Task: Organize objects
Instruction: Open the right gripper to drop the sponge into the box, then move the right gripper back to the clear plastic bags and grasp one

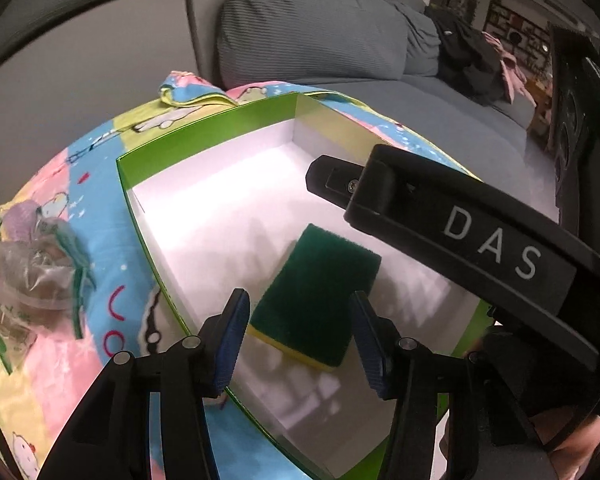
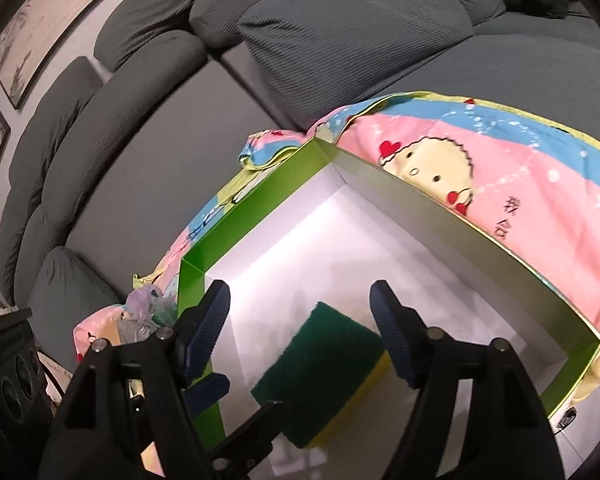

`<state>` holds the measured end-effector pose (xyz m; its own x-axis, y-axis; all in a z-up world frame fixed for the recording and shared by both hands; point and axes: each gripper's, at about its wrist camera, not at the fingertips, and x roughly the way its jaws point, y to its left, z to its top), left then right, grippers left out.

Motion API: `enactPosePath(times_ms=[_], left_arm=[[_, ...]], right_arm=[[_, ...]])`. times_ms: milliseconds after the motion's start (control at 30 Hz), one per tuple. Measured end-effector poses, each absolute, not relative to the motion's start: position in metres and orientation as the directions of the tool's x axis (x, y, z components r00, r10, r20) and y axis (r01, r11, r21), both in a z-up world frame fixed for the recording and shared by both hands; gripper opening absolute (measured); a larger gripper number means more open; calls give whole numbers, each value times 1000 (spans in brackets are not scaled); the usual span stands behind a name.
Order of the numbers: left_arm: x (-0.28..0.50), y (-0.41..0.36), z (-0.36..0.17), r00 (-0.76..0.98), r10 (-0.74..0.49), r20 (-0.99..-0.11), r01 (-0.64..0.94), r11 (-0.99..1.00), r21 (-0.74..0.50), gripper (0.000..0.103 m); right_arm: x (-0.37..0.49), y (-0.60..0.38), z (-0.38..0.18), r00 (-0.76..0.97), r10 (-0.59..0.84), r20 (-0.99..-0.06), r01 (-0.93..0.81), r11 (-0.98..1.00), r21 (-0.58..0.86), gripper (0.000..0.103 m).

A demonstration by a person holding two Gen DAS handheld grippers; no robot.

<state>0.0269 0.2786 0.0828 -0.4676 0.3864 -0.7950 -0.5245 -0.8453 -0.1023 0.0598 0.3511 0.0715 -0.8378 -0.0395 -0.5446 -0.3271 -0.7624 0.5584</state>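
Note:
A green scouring sponge (image 1: 316, 292) with a yellow underside lies flat on the white floor of an open green-walled box (image 1: 204, 136). In the left wrist view my left gripper (image 1: 300, 336) hovers over the sponge's near end, open, its blue pads either side and not visibly pressing. A black finger (image 1: 420, 208) of the right gripper crosses the box from the right. In the right wrist view my right gripper (image 2: 300, 320) stands open above the sponge (image 2: 324, 356) in the box (image 2: 240, 216), nothing between its pads. A left-gripper pad (image 2: 208, 390) shows at the box's left wall.
The box rests on a cartoon-print blanket (image 2: 520, 184) spread over a grey sofa (image 2: 340, 32). A crumpled clear plastic bag (image 1: 32, 272) lies on the blanket left of the box. Dark and pink clothes (image 1: 472, 56) are piled on the sofa. A black device (image 2: 8, 368) stands at the left.

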Motion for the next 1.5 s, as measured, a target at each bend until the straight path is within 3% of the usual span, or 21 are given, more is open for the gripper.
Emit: enactPosePath(times_ms=[100, 233, 433, 500, 633, 733, 833, 967, 1067, 1333, 1500], left_arm=[[28, 270, 83, -475, 393, -788, -521, -847, -108, 54], [33, 254, 92, -437, 489, -755, -531, -818, -223, 54], [42, 203, 133, -506, 540, -673, -507, -817, -275, 54], [45, 179, 142, -557, 500, -663, -462, -850, -254, 59], [43, 121, 141, -653, 374, -658, -300, -926, -229, 77], [40, 72, 121, -660, 292, -693, -146, -954, -262, 79], [36, 33, 97, -661, 140, -737, 41, -974, -222, 79], [34, -7, 75, -624, 119, -772, 139, -956, -260, 79], [34, -32, 57, -572, 47, -819, 237, -946, -219, 79], [43, -56, 51, -548, 51, -835, 260, -938, -228, 79], [46, -68, 51, -542, 100, -835, 259, -925, -279, 79]], right_arm=[[50, 342, 72, -837, -70, -542, -299, -772, 560, 74], [48, 339, 72, -839, -71, -540, -298, -770, 564, 74], [54, 335, 78, -832, -35, -553, -353, -736, 578, 81], [56, 328, 86, -824, 9, -566, -381, -749, 542, 85], [59, 303, 111, -834, 69, -547, -382, -788, 483, 92], [53, 277, 129, -856, 40, -515, -314, -832, 457, 94], [37, 238, 139, -843, 55, -535, -280, -894, 349, 103], [-1, 166, 131, -782, 154, -604, -196, -981, 4, 102], [-24, 129, 116, -751, 192, -632, -131, -981, -142, 102], [-68, 82, 92, -718, 136, -682, -4, -981, -192, 102], [-93, 69, 76, -676, 142, -723, 43, -972, -231, 92]])
